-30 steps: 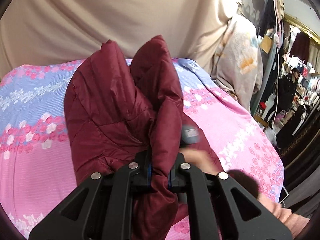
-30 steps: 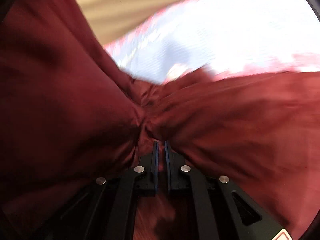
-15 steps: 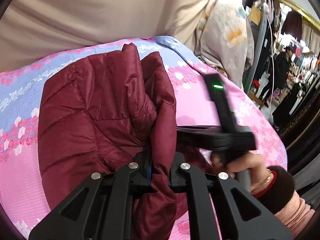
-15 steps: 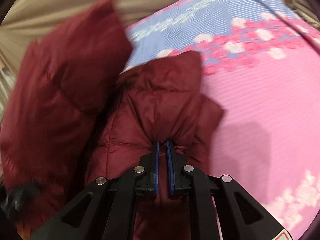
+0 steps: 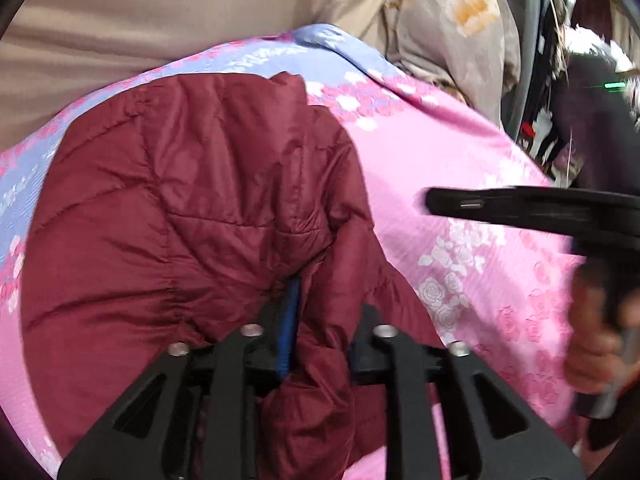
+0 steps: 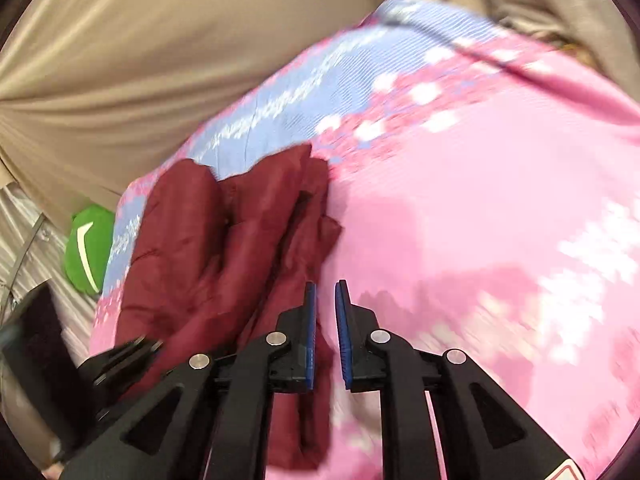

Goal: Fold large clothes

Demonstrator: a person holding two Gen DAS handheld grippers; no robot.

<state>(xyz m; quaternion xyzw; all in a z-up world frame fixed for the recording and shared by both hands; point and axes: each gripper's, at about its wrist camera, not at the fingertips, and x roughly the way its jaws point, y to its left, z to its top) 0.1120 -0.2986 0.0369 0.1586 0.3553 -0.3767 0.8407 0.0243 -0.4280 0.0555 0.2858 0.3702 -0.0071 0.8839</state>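
Left gripper [image 5: 320, 312] jaws just opening, fold of dark red quilted puffer jacket [image 5: 192, 208] loose between. Right gripper [image 6: 325, 300] opening too, narrow, empty. Jacket bunched lengthwise toward pink-and-blue floral bedspread's [image 6: 480, 208] far edge; plenty of bare bedspread on its right.

Both wrist views close, angled down over the pink bedspread [image 5: 460, 168], sharing the maroon jacket [image 6: 208, 248]

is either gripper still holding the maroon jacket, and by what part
Neither grips it. The left gripper has just opened around a fold of the jacket; the right gripper has opened beside the jacket's edge.
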